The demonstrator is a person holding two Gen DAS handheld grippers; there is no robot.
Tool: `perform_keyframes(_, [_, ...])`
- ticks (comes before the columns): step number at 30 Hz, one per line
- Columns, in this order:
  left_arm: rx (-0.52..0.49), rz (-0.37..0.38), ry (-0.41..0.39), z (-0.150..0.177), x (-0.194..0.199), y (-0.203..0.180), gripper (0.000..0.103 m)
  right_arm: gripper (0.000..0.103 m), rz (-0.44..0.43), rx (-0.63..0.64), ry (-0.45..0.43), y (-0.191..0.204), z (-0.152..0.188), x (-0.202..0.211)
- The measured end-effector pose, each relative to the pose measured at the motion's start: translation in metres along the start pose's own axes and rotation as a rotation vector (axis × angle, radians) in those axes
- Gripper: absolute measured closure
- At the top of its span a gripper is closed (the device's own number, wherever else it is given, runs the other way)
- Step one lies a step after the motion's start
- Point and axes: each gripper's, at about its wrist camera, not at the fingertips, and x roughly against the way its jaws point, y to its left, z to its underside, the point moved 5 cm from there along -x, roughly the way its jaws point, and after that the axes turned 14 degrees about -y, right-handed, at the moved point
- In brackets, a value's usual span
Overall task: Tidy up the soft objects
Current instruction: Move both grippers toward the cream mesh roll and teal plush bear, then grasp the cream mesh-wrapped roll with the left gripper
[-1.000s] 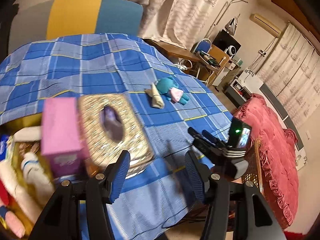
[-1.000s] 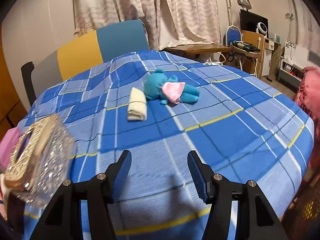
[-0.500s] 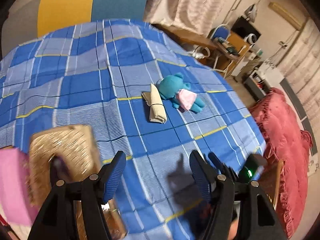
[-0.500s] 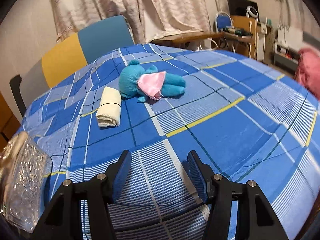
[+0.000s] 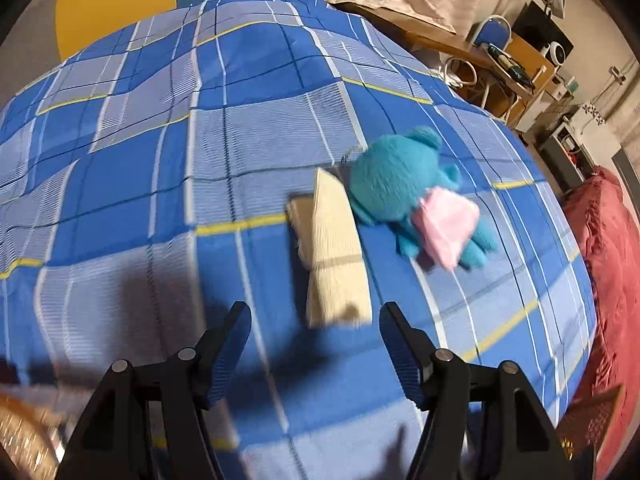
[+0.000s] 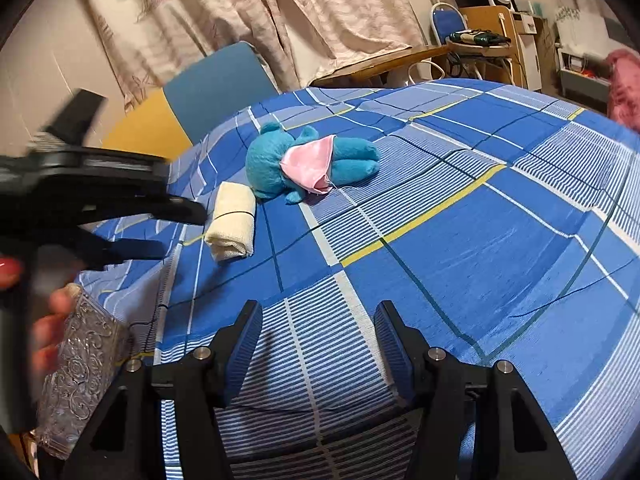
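A rolled cream cloth (image 5: pixel 334 256) tied with a thin band lies on the blue plaid cover (image 5: pixel 160 160). A teal plush toy (image 5: pixel 396 180) in a pink skirt lies right beside it. My left gripper (image 5: pixel 314 312) hovers open over the near end of the roll, touching nothing. In the right wrist view the roll (image 6: pixel 232 220) and the toy (image 6: pixel 272 164) lie ahead to the left, and the left gripper (image 6: pixel 172 228) comes in from the left, just short of the roll. My right gripper (image 6: pixel 318 312) stands open and empty over the cover.
A clear patterned tissue box (image 6: pixel 80 360) stands at the cover's near left edge, by the hand (image 6: pixel 44 336) holding the left gripper. A yellow and blue chair (image 6: pixel 216 88) stands behind the table. A red cushion (image 5: pixel 612 240) lies to the right, past the edge.
My left gripper has swung away from the tissue box and the pink box and come down over the cream roll. My right gripper has dropped a little closer to the cover.
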Motion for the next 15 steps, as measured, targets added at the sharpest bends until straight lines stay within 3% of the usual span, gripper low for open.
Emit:
perform_keyframes(4, [0.002, -0.001, -0.025, -0.009, -0.021, -0.004, 0.029, 0.043, -0.008, -0.006, -0.005, 0.000, 0.000, 0.000])
perform_keyframes(10, [-0.022, 0.002, -0.010, -0.003, -0.046, -0.006, 0.029, 0.043, -0.013, -0.010, -0.010, -0.001, 0.001, 0.000])
perform_keyframes(14, [-0.058, -0.030, -0.045, 0.003, -0.044, -0.002, 0.038, 0.043, -0.016, -0.011, -0.010, -0.002, 0.001, 0.001])
perform_keyframes(15, [-0.067, -0.037, -0.049, 0.004, -0.042, -0.002, 0.049, 0.043, -0.016, -0.011, -0.010, -0.003, 0.001, 0.001])
